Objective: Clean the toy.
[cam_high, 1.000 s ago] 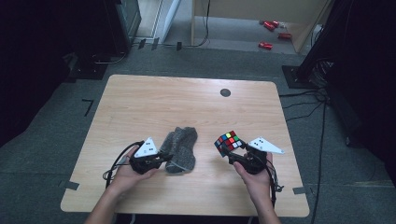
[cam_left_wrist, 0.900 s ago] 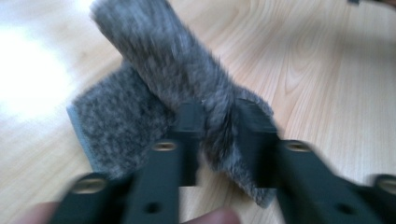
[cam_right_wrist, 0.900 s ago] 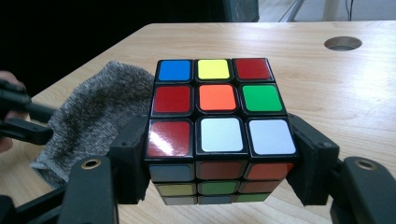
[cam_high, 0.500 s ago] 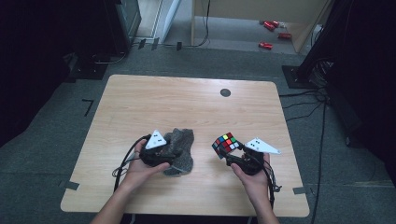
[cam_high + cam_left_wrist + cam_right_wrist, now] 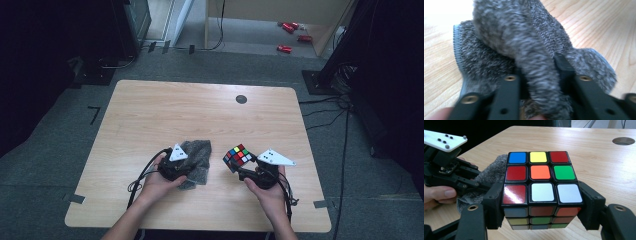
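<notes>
The grey cloth (image 5: pixel 534 50) is bunched between the left gripper (image 5: pixel 176 167)'s jaws, which now pinch a fold after nudging rightward toward the scrambled cube (image 5: pixel 540 187); the right gripper (image 5: pixel 244 170) clamps that cube between its pads, likely readying a wipe

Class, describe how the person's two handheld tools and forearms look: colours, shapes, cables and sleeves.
Both the left tool and the right tool are black, each topped by a pale three-cornered plate and trailing a black cable. Their jaws are flat black bars with brass-coloured fasteners. The forearms are bare, with no sleeves visible.
</notes>
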